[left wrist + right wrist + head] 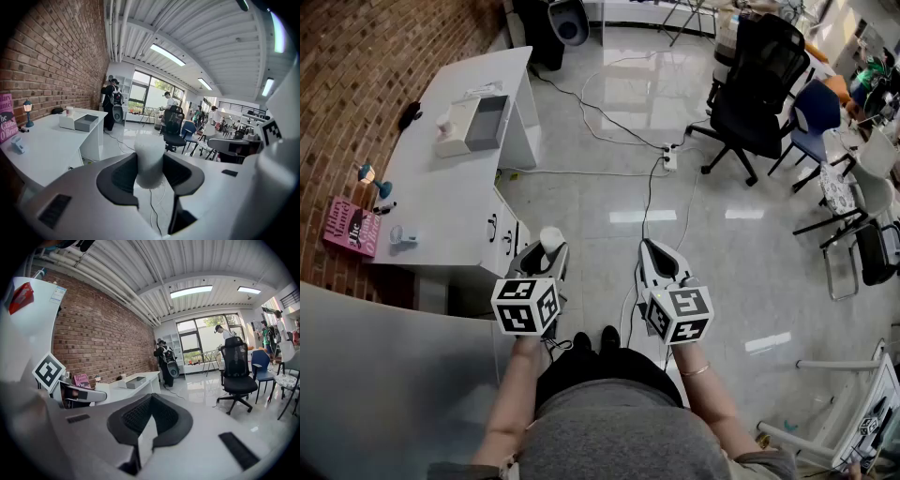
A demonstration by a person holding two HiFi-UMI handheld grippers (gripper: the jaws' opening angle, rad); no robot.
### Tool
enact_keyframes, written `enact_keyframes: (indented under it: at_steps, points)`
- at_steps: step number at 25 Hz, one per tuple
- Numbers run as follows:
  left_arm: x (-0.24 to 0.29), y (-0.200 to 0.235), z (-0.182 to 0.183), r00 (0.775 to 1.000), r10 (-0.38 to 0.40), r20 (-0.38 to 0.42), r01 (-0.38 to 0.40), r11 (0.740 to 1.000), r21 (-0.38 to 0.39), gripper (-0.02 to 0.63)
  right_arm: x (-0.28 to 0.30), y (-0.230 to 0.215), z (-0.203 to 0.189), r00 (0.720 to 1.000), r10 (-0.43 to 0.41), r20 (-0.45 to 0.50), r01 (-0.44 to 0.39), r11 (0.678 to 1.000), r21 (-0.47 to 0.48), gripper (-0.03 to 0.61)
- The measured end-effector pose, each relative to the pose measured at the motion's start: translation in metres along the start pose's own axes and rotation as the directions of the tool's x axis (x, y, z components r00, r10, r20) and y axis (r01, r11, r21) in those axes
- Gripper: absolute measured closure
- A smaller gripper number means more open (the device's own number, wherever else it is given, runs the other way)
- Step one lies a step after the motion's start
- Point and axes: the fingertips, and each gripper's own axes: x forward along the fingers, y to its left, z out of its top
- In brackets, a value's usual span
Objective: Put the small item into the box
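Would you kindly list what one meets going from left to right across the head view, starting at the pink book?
pink book → grey open box → left gripper, closed on the small white item → right gripper, jaws together → black office chair → blue chair

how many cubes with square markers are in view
2. One black-and-white marker cube is on the left tongs, which grip a white foam-like cylinder; the other is on the right tongs beside it. None seems hidden.
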Motion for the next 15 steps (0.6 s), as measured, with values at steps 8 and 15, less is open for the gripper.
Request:
enact_keyframes:
  at_steps: [8,15]
  points:
    - [0.014,-0.004,-0.001,1.0,-0.012,0.009,0.012,1.0,-0.022,0.439,-0.002,-0.028,-0.003,0.998,-0.068,-0.001,0.068,0.997,0.037,0.575]
    - [0.039,-0.01,0.01,1.0,-0.016,0.011,0.016,1.0,-0.005,0.439,0.004,-0.057,0.003,0.996,-0.089,0.009,0.089,0.994,0.059,0.574]
